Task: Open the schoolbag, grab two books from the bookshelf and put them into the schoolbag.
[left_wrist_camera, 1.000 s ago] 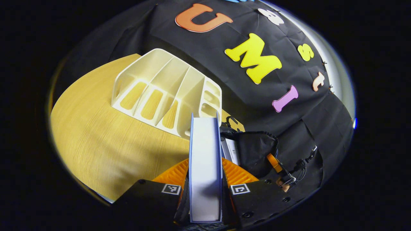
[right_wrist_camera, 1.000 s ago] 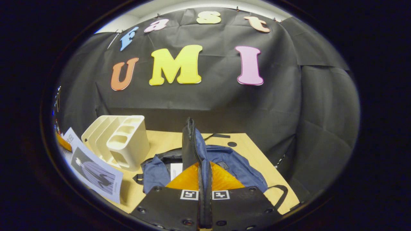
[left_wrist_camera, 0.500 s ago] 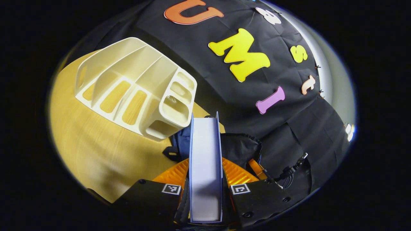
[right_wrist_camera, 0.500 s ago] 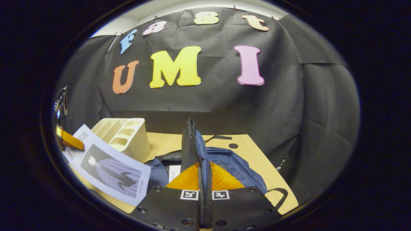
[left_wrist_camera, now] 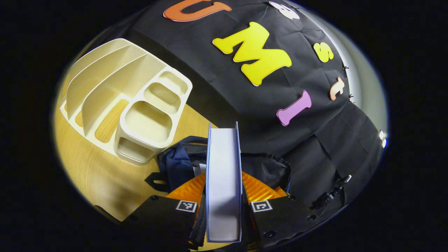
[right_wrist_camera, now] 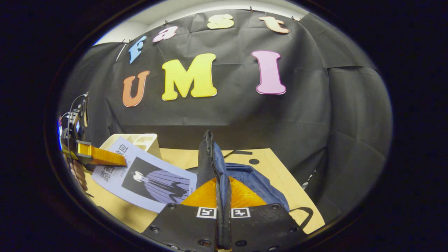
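My left gripper (left_wrist_camera: 223,190) is shut on a book (left_wrist_camera: 223,157) with a blue cover, its white page edges facing the camera. The book hangs above the dark blue schoolbag (left_wrist_camera: 178,162), beside the cream bookshelf (left_wrist_camera: 129,101), whose slots show nothing inside. In the right gripper view, the same book (right_wrist_camera: 150,176) shows its illustrated cover at the left, held flat by the left gripper (right_wrist_camera: 99,156) just left of the bag. My right gripper (right_wrist_camera: 222,190) is shut on the schoolbag's zipper edge (right_wrist_camera: 209,157) and holds that flap upright, with the rest of the schoolbag (right_wrist_camera: 252,178) slumped on the table.
The wooden table (left_wrist_camera: 101,175) carries the bookshelf (right_wrist_camera: 145,140) at the back left and the bag at the middle. A black strap (right_wrist_camera: 302,215) trails toward the table's right edge. Black cloth wall stands close behind.
My left gripper has carried the book away from the shelf and rightward, up to the open bag. The right gripper has kept the flap raised with hardly any motion.
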### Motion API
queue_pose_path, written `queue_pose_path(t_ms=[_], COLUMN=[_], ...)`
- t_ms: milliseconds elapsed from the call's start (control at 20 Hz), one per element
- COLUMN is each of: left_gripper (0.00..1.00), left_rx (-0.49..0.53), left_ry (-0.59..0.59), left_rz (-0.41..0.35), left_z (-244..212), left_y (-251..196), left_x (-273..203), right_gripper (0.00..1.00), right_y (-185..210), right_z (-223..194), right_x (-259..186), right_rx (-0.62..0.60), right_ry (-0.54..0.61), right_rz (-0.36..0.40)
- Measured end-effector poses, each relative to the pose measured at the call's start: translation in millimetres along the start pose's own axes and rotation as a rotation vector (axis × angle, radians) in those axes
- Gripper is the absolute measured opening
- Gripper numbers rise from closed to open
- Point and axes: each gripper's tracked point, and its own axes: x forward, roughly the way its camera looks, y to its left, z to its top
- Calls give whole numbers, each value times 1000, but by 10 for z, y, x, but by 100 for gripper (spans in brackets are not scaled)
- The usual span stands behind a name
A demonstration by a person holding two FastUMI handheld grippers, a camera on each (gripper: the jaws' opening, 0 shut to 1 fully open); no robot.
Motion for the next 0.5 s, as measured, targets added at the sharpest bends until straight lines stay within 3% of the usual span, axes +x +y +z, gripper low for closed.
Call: queue_pose_path(t_ms=[250,500], left_gripper=[42,43], left_rx=[87,94], left_ry=[-66,-108], left_rz=[67,110], left_z=[-46,-173], left_y=[74,135], left_x=[169,317], right_gripper=[1,1], right_y=[38,72], right_z=[-21,128], right_x=[23,-22], right_rx=[7,-18], right_ry=[-10,-56], right_rz=[18,20])
